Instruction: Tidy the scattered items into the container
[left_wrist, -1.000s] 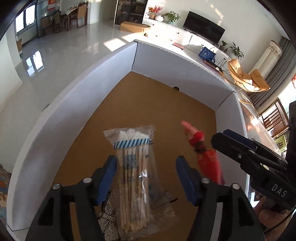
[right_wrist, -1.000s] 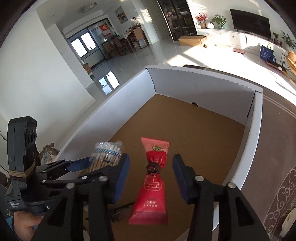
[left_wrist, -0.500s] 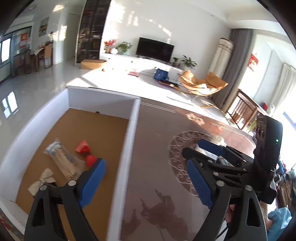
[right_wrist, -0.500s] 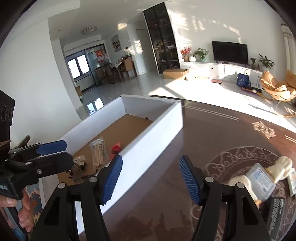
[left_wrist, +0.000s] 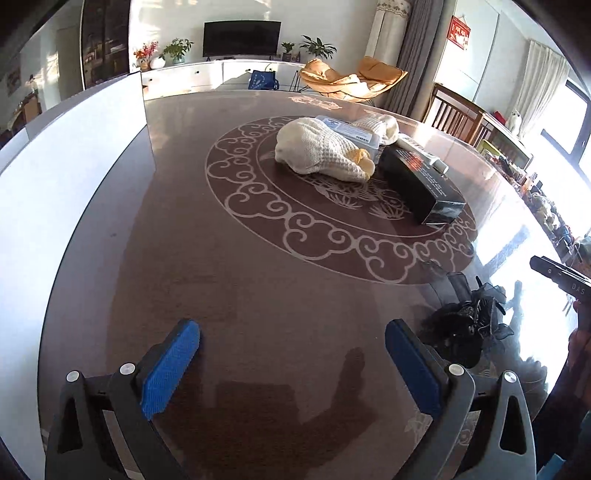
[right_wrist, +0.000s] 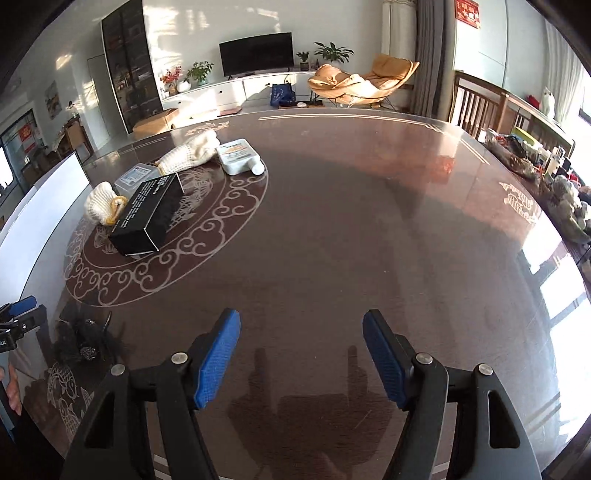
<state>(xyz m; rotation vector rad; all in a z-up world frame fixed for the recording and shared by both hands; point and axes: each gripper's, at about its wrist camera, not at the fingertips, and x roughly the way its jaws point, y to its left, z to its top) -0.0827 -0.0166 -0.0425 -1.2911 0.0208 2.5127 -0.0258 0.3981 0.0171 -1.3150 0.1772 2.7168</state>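
Counter (left_wrist: 258, 266) of dark glossy wood with a pale scrollwork ring carries the loose items, and both grippers hang above bare stretches of it with nothing between their blue pads. Left gripper (left_wrist: 291, 350) has its jaws spread wide and still opening; right gripper (right_wrist: 301, 350) has its jaws apart and opening too, over an empty part of the counter well to the right of the items. White container (left_wrist: 74, 155) stands at the left edge of the left wrist view, only its outer wall showing. Inside the ring lie a cream knitted glove (left_wrist: 317, 151), a clear plastic case (left_wrist: 351, 133) touching it from behind, and a black box (left_wrist: 421, 184) just beside the glove on the right. A second knitted glove (right_wrist: 188, 153) lies farther back, with a white flat bottle (right_wrist: 240, 157) next to it. A black lacy clump (left_wrist: 461, 325) sits near the counter's edge, just to the right of the left gripper's right pad. The person's hand (right_wrist: 13, 387) shows at the left margin of the right wrist view.
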